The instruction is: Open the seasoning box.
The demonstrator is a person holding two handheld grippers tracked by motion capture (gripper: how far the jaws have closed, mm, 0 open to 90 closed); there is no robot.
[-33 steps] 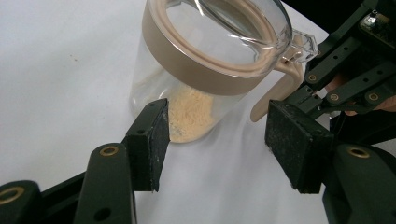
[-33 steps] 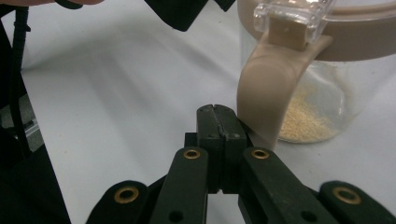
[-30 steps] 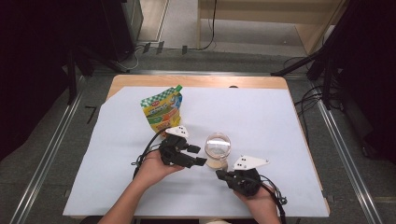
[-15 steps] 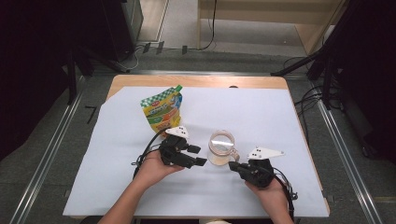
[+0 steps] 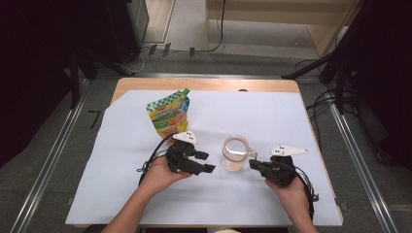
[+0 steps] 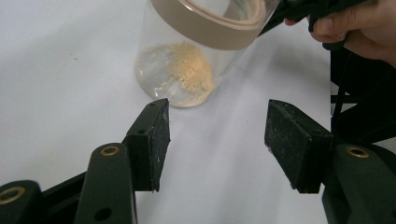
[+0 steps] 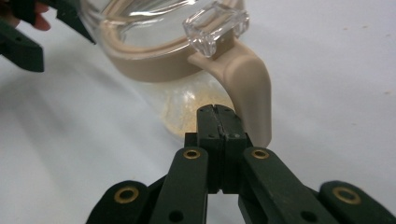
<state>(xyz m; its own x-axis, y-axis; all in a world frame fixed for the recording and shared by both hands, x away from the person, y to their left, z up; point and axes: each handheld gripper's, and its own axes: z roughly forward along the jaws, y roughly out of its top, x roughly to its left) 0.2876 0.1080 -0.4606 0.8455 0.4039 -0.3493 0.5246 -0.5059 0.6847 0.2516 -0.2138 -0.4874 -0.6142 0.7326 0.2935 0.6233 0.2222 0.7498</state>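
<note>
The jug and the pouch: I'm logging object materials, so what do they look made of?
The jug has a clear, glossy body, glass or hard plastic, since pale granules show through it. Its beige rim band and handle look like matte opaque plastic, and the lid tab is clear plastic. The pouch looks like printed flexible film with a green plastic cap.

This looks like a lab or recording room set up for handling trials, not a home. A wooden tabletop covered by a white sheet stands on grey carpet, flanked by metal floor rails. Cables trail across the floor beside dark stand legs, black equipment fills the left side, and pale wooden furniture stands behind.
</note>
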